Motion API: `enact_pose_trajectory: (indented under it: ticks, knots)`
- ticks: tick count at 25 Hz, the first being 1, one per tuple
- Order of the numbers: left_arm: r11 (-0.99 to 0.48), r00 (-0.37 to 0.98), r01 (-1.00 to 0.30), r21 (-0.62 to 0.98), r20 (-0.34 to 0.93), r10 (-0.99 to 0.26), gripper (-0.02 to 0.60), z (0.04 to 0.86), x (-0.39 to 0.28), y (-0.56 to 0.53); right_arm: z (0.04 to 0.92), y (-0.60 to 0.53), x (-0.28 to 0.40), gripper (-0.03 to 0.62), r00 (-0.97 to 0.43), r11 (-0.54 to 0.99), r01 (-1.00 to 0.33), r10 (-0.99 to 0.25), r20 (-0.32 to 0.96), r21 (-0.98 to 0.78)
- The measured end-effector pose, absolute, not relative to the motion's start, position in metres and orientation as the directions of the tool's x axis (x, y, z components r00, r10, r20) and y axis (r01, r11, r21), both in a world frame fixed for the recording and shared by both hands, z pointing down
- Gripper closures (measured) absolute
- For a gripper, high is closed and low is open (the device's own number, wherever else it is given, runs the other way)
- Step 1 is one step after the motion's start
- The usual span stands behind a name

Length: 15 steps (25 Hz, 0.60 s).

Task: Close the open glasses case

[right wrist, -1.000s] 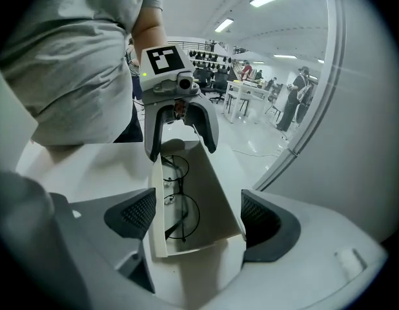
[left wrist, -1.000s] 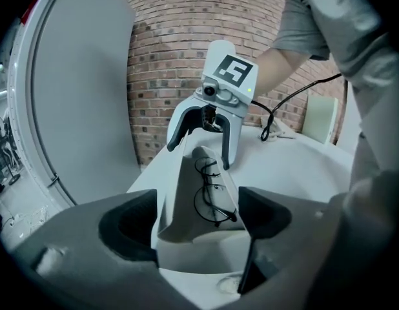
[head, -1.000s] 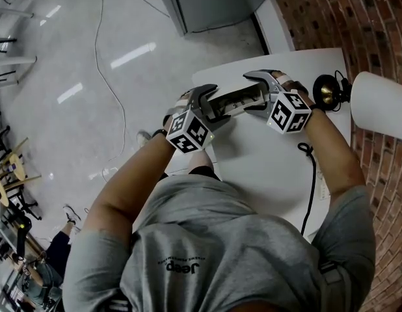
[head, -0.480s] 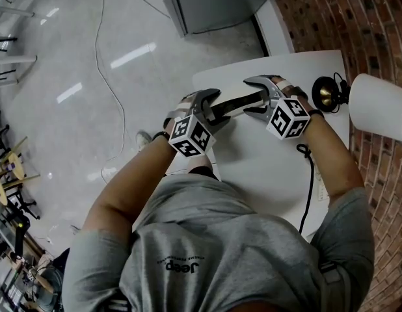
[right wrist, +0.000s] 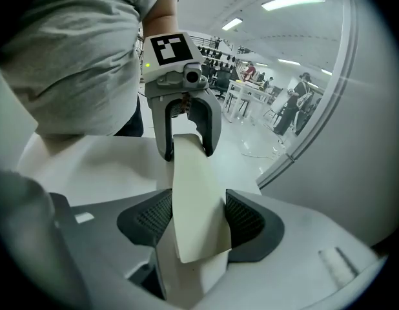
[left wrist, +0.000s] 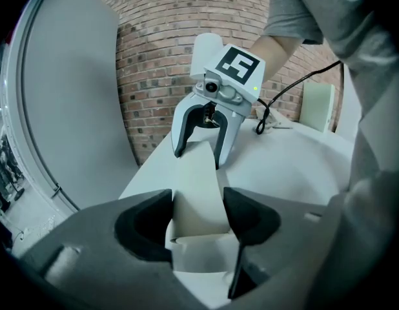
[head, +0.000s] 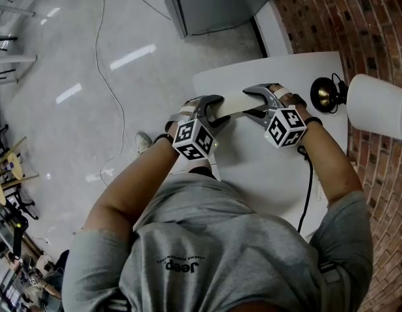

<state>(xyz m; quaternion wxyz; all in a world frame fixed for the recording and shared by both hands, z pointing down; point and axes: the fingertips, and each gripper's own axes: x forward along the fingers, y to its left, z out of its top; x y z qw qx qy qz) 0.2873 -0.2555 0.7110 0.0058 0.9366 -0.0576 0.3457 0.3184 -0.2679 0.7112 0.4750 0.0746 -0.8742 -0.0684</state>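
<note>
Grey shirt fills the near edge, with both bare forearms reaching out over a white table. The cream glasses case lies lengthwise on the table near its far edge, between the two grippers. The left gripper grips one end and the right gripper the other. Both sets of jaws have just been closing, and the pads now press the case sides. The lid is down over the base, but I can't tell whether it is latched. A black cable runs along the table on the right. Just beyond the right hand stands a dark lamp base with a white shade, cut off by the frame. The wall on that side is red brick. A glossy pale floor lies left, and a grey cabinet stands beyond the table. The right gripper view shows people and desks far off, too small to make out.
</note>
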Motion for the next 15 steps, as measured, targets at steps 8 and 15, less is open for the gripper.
enact_pose_trajectory:
  ticks: [8, 15]
  knots:
    - [-0.995, 0.730, -0.083, 0.056, 0.683, -0.022, 0.328, 0.712, 0.289, -0.257, 0.726, -0.255, 0.316, 0.163, -0.484, 0.995, 0.011, -0.079, 0.872, 0.096]
    - [-0.997, 0.713, -0.039, 0.065, 0.701, 0.018, 0.275, 0.714, 0.285, -0.251, 0.723, -0.251, 0.310, 0.161, -0.484, 0.995, -0.001, -0.086, 0.871, 0.097]
